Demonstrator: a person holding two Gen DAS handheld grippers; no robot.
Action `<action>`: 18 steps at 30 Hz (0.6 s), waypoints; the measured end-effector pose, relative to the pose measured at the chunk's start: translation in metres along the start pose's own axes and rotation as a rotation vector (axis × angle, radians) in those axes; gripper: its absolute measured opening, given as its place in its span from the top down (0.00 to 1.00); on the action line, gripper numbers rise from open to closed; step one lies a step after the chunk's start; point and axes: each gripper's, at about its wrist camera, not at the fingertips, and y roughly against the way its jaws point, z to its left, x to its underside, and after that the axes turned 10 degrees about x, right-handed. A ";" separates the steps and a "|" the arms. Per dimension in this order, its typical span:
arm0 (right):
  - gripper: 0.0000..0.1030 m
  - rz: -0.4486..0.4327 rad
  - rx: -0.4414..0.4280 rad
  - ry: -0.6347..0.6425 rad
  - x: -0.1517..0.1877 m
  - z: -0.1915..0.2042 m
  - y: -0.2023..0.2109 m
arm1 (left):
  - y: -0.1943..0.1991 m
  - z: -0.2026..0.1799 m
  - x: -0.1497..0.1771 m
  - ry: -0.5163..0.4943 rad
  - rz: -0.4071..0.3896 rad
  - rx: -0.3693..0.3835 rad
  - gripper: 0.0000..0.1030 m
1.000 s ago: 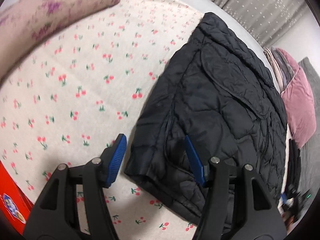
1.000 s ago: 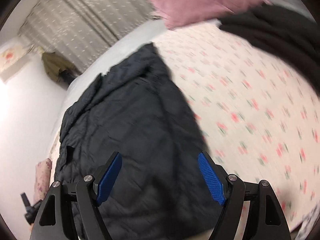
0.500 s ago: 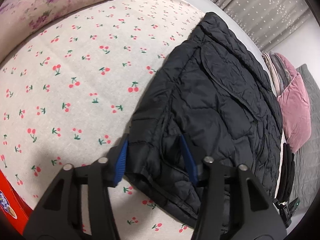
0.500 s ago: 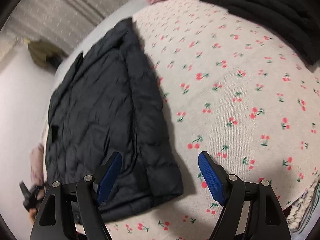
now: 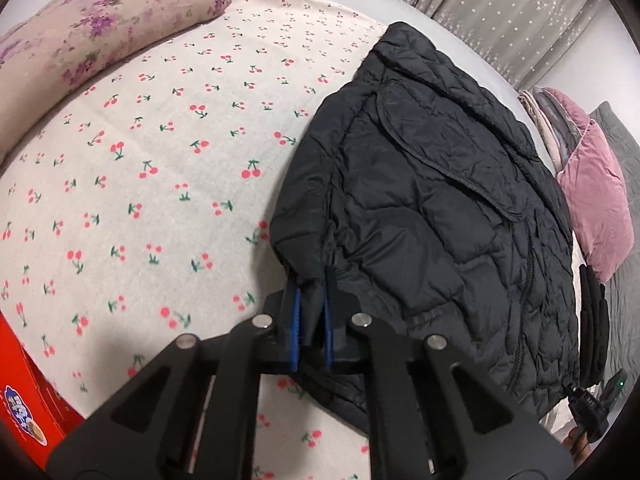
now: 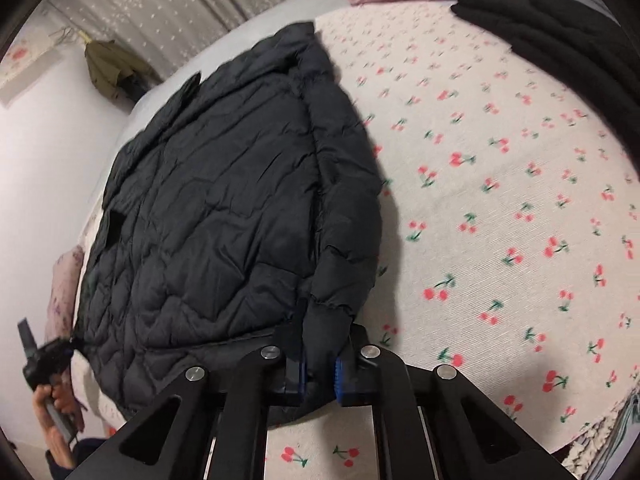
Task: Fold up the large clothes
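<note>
left wrist view: a black quilted jacket (image 5: 432, 200) lies on a cherry-print bed sheet (image 5: 160, 168). the left hand-held gripper (image 5: 310, 312) has just closed and is clamped on the jacket's near corner. a red box (image 5: 20, 392) at the lower left is cut off, its printed logo unreadable. a floral pillow (image 5: 92, 36) and a pink cushion (image 5: 596, 200) lie at the edges.

right wrist view: the right hand-held gripper (image 6: 318, 364) has just closed on the jacket's (image 6: 224, 216) other near corner, pads mostly hidden by fabric. dark clothes (image 6: 560, 28) lie at the upper right.

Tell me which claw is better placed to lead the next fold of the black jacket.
Neither clearly: the left claw and right claw each pinch a near corner of the black jacket, so both look set to lift the hem together.
</note>
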 end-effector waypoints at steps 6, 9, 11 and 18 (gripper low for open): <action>0.94 -0.093 0.050 -0.087 -0.003 -0.012 0.017 | 0.020 -0.011 0.017 -0.010 -0.015 0.033 0.90; 0.95 -0.117 0.019 -0.081 0.000 -0.007 0.024 | 0.035 -0.016 0.027 -0.032 -0.056 0.022 0.90; 0.94 -0.120 0.015 -0.052 0.002 -0.002 0.027 | 0.042 -0.015 0.032 -0.025 -0.067 0.027 0.90; 0.81 -0.047 0.045 -0.044 0.000 -0.008 0.018 | 0.037 -0.006 0.026 -0.004 -0.047 0.021 0.61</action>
